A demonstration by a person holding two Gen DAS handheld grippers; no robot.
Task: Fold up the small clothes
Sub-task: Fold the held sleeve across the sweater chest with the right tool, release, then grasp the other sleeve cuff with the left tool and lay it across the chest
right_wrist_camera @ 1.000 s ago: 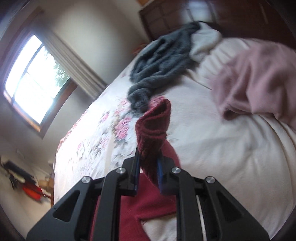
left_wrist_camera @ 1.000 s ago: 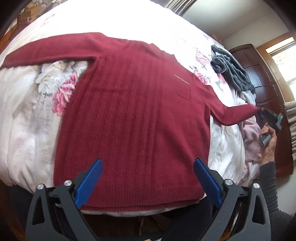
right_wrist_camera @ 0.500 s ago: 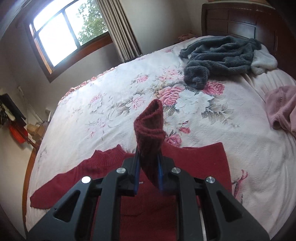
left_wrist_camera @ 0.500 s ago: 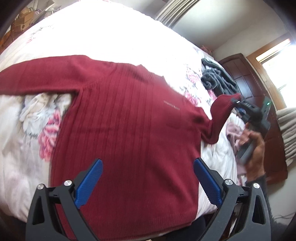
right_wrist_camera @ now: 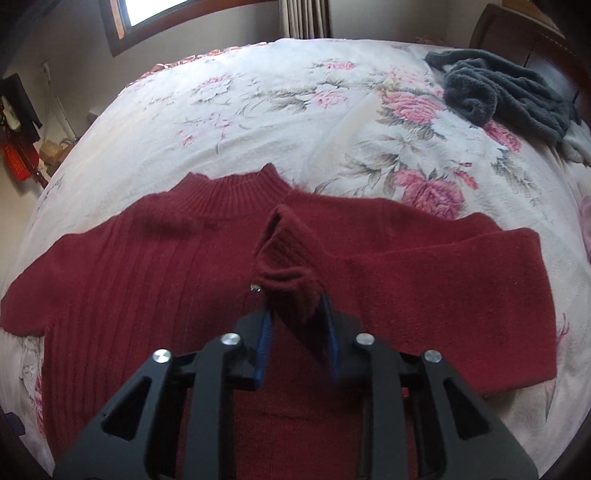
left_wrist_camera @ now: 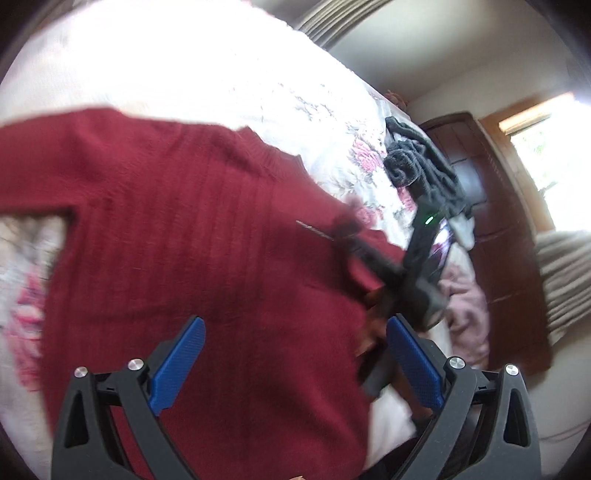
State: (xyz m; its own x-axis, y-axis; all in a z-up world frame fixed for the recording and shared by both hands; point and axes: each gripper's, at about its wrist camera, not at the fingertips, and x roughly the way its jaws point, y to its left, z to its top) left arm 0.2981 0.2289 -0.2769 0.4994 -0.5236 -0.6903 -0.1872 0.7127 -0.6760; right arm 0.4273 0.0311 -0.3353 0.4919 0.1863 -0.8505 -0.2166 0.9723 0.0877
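Status: first sleeve fold in progress, not finished.

Left gripper (left_wrist_camera: 293, 363): jaws spread wide, nothing between the blue pads (left_wrist_camera: 177, 365), poised above the lower body of the maroon sweater (right_wrist_camera: 155, 266). No contact with the knit discernible; left wrist view blurred.

Maroon sweater: spread flat, front up, on the floral bedspread (right_wrist_camera: 258, 110), collar (right_wrist_camera: 232, 195) toward the far side of the bed. Left sleeve (left_wrist_camera: 33, 147) extended outward, unfolded. Right sleeve (right_wrist_camera: 443, 266) doubled back over the chest, fold line at the outer right.

Right gripper (right_wrist_camera: 295, 328): clenched on the ribbed cuff (right_wrist_camera: 284, 258) of the right sleeve, cuff raised slightly above the chest just below the collar, not laid down.

Judged remaining: lay and release the cuff, fold the left sleeve inward, fold the body up from the hem. Further garments apparently unfolded.

Count, left to right:
- Maroon sweater: one.
- Grippers: two.
- Grey fleece garment (right_wrist_camera: 498, 92): one, bunched near the dark wooden headboard (right_wrist_camera: 528, 33).
- White cloth item (right_wrist_camera: 578, 142): one, partly under the grey fleece; type indeterminate.
- Pink garment (left_wrist_camera: 465, 314): one, crumpled at the right edge of the bed.
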